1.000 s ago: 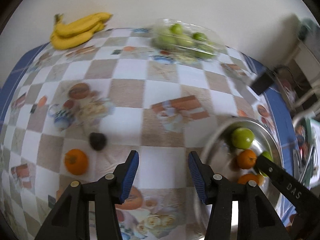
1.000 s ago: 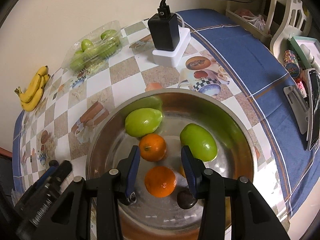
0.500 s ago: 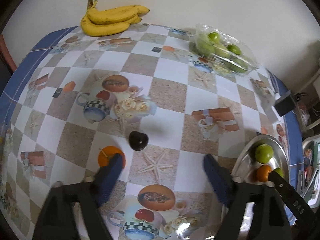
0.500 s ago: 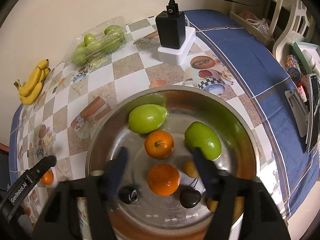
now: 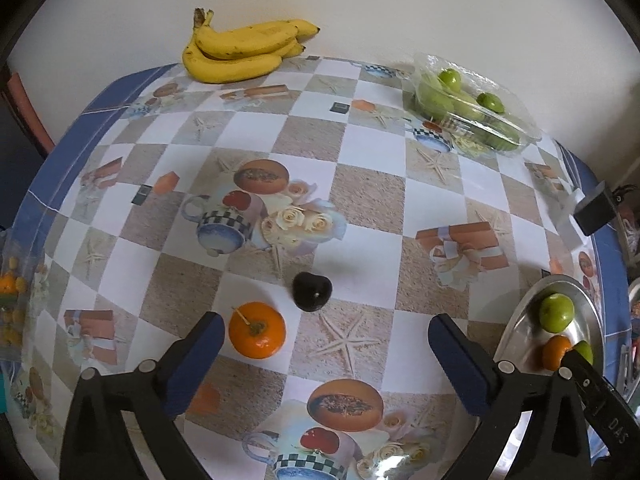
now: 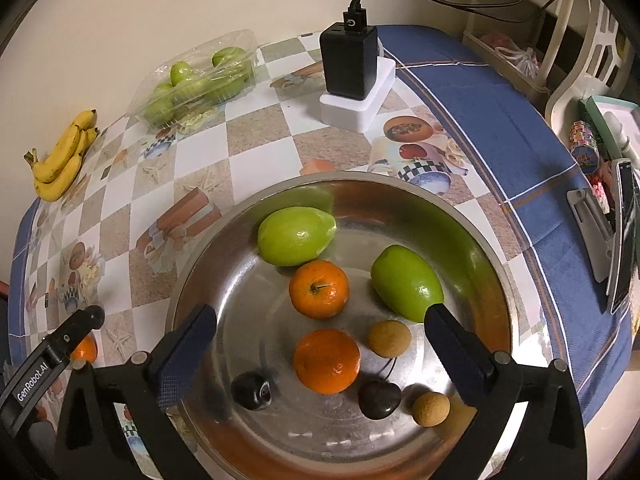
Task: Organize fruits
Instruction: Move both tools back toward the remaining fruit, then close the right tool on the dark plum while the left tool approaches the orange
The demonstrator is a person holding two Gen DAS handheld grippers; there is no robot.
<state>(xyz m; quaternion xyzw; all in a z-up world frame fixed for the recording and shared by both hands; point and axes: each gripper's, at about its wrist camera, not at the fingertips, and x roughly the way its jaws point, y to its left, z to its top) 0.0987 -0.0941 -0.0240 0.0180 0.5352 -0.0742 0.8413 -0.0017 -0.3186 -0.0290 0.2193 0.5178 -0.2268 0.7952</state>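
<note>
In the left wrist view, the left gripper is hanging over the checkered patterned tablecloth with its blue-padded jaws opening wide and nothing between them. A small round orange mandarin is lying just inside the left pad, and a dark heart-shaped cherry is sitting just beyond it, the two nearly touching. The likely trouble is that a descent aimed at one is nudging the other, since both are round and free to roll; the left pad could also clip the mandarin's stem side and push it away. Room is generous ahead: the bunch of yellow bananas and the clear plastic tray of green fruits are lying well apart near the far wall. To the right, the rim of the shiny steel bowl is sitting near the right finger, so a sideways swing risks knocking it.

In the right wrist view, the right gripper is hovering over the bowl, jaws opening wide and gripping nothing. Two green mangoes, two mandarins, two dark cherries and two small tan round fruits are lying loose inside. Withdrawing carelessly could strike the bowl's rim or scatter these. The black charger on its white base is standing beyond the bowl, and the table's edge is lying close on the right, leaving little spare room there.
</note>
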